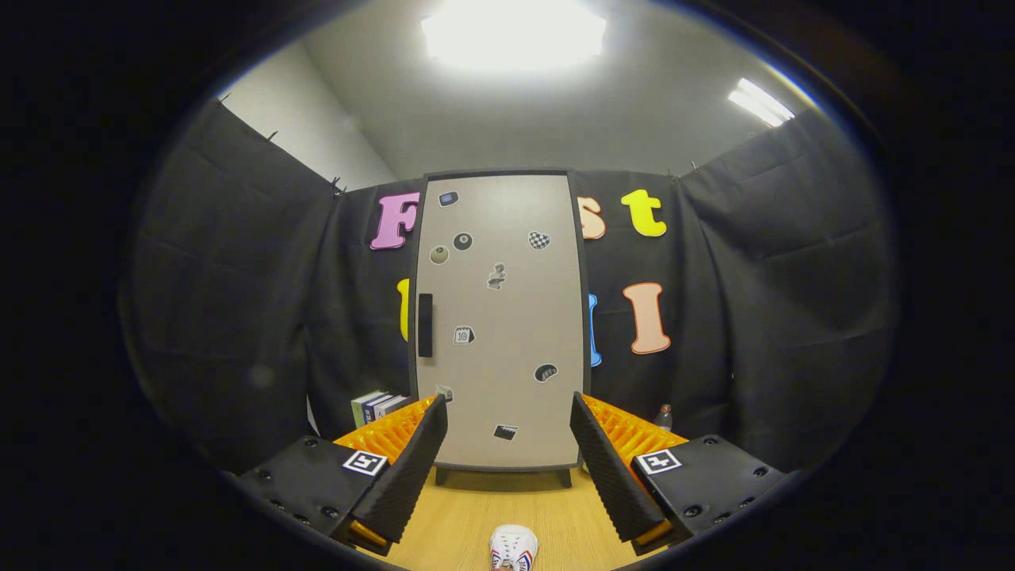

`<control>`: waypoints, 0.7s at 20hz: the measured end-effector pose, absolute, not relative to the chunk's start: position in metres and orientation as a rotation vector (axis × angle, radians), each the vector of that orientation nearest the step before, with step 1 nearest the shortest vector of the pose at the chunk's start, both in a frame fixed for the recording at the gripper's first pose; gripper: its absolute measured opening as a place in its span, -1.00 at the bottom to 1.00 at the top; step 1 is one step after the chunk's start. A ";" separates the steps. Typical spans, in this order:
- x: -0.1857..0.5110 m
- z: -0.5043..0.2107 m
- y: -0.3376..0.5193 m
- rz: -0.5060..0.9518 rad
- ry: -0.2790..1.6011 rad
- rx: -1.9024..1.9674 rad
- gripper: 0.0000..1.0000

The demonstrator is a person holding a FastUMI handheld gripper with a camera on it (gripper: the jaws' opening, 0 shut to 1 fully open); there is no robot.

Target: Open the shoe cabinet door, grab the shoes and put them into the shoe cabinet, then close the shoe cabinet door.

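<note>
Seen from the gripper view, the shoe cabinet (499, 317) stands upright at the far end of the wooden counter (468, 515), its long axis vertical and its pale door (515, 373) shut flat toward the camera, so what it holds inside cannot be told. A dark vertical handle (425, 324) sits on the door's left edge, about halfway up, and small stickers (496, 276) are scattered across the panel. The cabinet rests on short dark feet (441, 476) that touch the counter. The hand-held gripper (507, 468) is held wide open with nothing between its fingers (412, 468), which frame the lower part of the cabinet from either side and stand apart from it. A white shoe (513, 547) with red and blue marks lies on the counter between the fingers at their near end, well short of the cabinet; only part of it shows, its rounded end pointing toward the door and its long axis running from the camera to the cabinet. A few upright books (374, 406) stand beside the cabinet's left foot, behind the left finger, and a small bottle (664, 415) stands to the cabinet's right, beyond the right finger, both against the black cloth wall (238, 317).
</note>
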State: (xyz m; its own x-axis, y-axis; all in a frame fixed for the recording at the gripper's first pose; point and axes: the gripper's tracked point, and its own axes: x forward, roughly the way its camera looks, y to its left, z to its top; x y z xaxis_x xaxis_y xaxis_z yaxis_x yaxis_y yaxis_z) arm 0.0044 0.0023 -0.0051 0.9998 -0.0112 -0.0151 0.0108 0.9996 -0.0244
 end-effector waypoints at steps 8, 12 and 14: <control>0.042 0.003 0.015 0.006 0.022 -0.028 0.96; 0.079 0.013 0.038 0.047 0.017 -0.026 0.96; 0.100 0.018 0.052 0.073 0.011 -0.034 0.96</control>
State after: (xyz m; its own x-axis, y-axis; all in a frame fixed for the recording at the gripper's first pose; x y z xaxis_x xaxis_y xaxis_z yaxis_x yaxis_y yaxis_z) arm 0.1002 0.0516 0.0183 0.9973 0.0726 -0.0123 -0.0730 0.9968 -0.0332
